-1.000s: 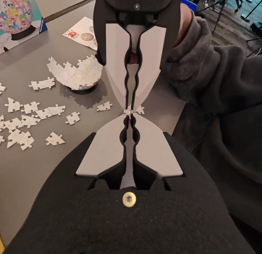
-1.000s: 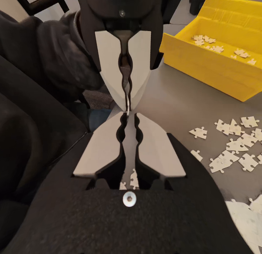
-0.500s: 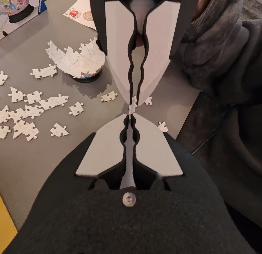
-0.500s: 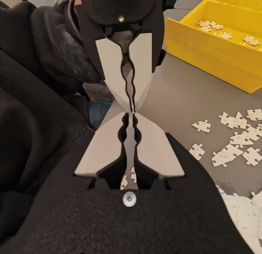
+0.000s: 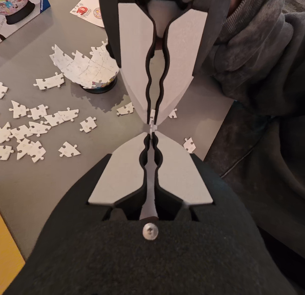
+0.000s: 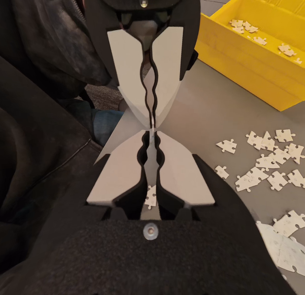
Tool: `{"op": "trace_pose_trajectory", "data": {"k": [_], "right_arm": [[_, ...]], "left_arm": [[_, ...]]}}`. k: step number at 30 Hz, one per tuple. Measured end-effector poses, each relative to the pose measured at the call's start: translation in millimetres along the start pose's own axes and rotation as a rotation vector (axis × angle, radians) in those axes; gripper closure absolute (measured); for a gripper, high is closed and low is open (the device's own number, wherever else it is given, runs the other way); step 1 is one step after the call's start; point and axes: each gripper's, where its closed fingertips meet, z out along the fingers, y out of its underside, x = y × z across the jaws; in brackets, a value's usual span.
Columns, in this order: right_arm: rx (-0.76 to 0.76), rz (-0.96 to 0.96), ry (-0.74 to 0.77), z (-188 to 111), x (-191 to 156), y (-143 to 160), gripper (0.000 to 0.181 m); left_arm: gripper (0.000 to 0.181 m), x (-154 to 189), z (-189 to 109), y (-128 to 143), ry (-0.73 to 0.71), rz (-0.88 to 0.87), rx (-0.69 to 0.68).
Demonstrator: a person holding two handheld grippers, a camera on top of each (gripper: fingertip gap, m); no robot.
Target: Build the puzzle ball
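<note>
Grey table (image 5: 41, 180), yellow bin (image 6: 247, 69) with few pieces at far side. Left gripper (image 5: 151, 135) and right gripper (image 5: 152, 118) meet tip to tip above table edge, each with jaws pinched on small white puzzle piece; left's piece (image 5: 151, 130), right's piece (image 6: 152, 137) (edge-on, pieces touching at tips, joined or not: cannot tell). Half-built puzzle ball (image 5: 85, 68), white bowl shape, sits on dark stand beyond right gripper. Loose pieces (image 5: 36, 122) scattered beside it. Puzzle box (image 5: 21, 15) and leaflet (image 5: 87, 13) farther back.
</note>
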Motion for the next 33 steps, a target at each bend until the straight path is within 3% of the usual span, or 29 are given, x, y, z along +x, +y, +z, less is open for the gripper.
{"op": "trace_pose_trajectory", "data": {"k": [18,22,23,26,30,33], "right_arm": [[-0.028,0.024,-0.025,4.5,-1.2,6.1,0.179],[-0.014,0.016,0.001,-2.6,4.3,5.4,0.179],[-0.011,0.015,0.016,-11.4,7.8,6.9,0.179],[0.047,0.049,0.178,-69.8,39.3,16.5,0.179],[0.300,0.245,0.391,-161.7,97.9,40.7,0.179],[0.349,0.366,0.403,-174.8,130.2,84.2,0.179]], "left_arm": [[0.179,-0.1,5.3,4.5,-0.007,0.010,-0.031],[0.171,-11.8,-0.7,-13.3,-0.058,0.013,0.105],[0.159,-19.0,-4.9,-17.9,-0.082,-0.002,0.139],[0.149,-39.3,-13.3,-26.2,-0.097,-0.040,0.218],[0.134,-78.1,9.2,-40.6,-0.106,-0.053,0.219],[0.125,-112.6,48.1,-58.0,-0.066,-0.056,0.170]]}}
